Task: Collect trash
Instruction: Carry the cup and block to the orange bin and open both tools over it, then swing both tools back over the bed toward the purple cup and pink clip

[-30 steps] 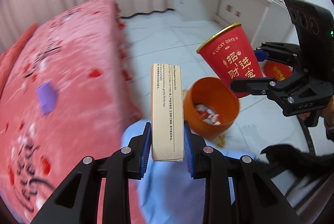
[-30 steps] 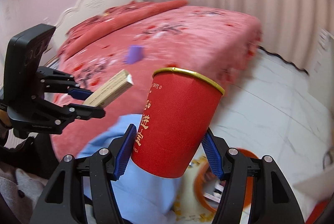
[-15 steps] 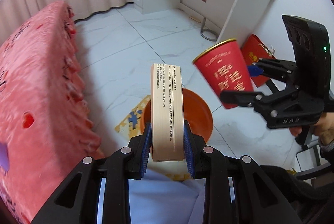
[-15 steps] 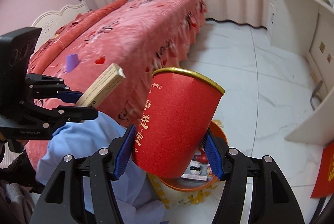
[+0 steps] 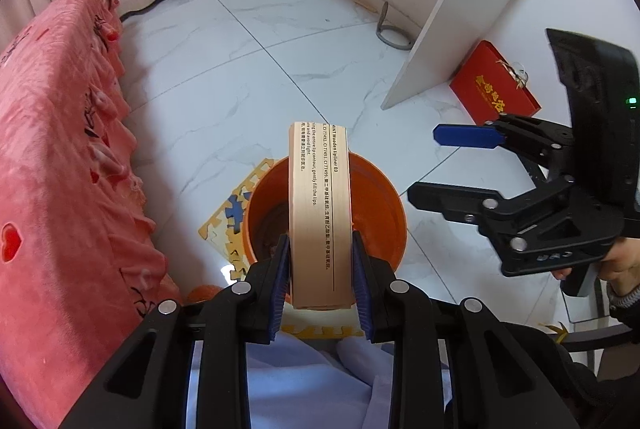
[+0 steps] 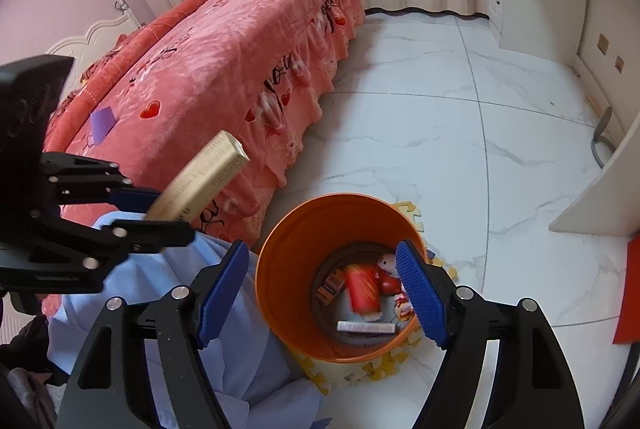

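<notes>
My left gripper (image 5: 320, 271) is shut on a long beige cardboard box (image 5: 320, 213) with printed text, held upright above the orange bin (image 5: 384, 213). The box (image 6: 200, 181) and the left gripper (image 6: 132, 213) also show at the left of the right wrist view. My right gripper (image 6: 320, 289) is open and empty, right above the orange bin (image 6: 288, 269). The red paper cup (image 6: 362, 289) lies inside the bin among other trash. The right gripper (image 5: 448, 165) shows open at the right of the left wrist view.
A bed with a pink cover (image 6: 224, 69) stands left of the bin. A purple item (image 6: 102, 121) lies on it. A yellow foam mat (image 5: 224, 221) lies under the bin. A white desk (image 5: 452, 9) and a red gift box (image 5: 494, 89) stand to the right.
My right gripper has opened and the red cup has dropped into the orange bin. My left gripper has carried the beige box over the bin.
</notes>
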Tool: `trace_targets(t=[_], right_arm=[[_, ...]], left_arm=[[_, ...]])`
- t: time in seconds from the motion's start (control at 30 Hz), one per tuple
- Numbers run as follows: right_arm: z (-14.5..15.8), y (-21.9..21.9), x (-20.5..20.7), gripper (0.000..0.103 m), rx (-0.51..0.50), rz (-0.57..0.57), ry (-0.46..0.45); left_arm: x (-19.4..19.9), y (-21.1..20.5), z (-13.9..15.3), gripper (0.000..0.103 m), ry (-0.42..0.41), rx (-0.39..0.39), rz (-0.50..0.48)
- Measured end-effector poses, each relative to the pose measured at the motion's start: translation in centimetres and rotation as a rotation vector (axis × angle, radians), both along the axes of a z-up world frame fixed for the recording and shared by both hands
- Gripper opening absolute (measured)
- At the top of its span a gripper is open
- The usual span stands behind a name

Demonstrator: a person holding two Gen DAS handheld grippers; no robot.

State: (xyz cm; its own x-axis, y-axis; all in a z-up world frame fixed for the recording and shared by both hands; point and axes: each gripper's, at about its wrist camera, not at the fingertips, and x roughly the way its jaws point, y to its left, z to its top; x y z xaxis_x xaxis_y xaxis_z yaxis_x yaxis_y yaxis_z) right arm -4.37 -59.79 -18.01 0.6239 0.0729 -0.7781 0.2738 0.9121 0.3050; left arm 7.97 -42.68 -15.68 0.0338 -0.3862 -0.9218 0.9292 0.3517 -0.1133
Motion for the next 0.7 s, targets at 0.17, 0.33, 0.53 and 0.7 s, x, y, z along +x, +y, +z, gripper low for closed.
trace_targets(t=[0.17, 0.33, 0.53, 0.7], right_arm=[[0.1, -0.7, -0.9, 0.076, 0.013, -0.034, -0.003], [0.1, -0.8, -1.5, 0.076, 0.019, -0.050, 0.000], [1.3, 0.4, -1.1, 0.076, 0.019, -0.025, -0.018], [3.1, 2.7, 0.0, 0.076, 0.013, 0.031, -0.049]], left_arm=[[-0.5, -1.6, -0.7, 0.033, -0.002, 0.017, -0.033], [-0.6, -2.0, -0.9, 0.064, -0.019, 0.008, -0.026], [-0.4, -0.4, 0.1, 0.065, -0.031, -0.003, 0.007], [0.1, 2.7, 2.2, 0.079, -0.101, -0.019, 0.077]])
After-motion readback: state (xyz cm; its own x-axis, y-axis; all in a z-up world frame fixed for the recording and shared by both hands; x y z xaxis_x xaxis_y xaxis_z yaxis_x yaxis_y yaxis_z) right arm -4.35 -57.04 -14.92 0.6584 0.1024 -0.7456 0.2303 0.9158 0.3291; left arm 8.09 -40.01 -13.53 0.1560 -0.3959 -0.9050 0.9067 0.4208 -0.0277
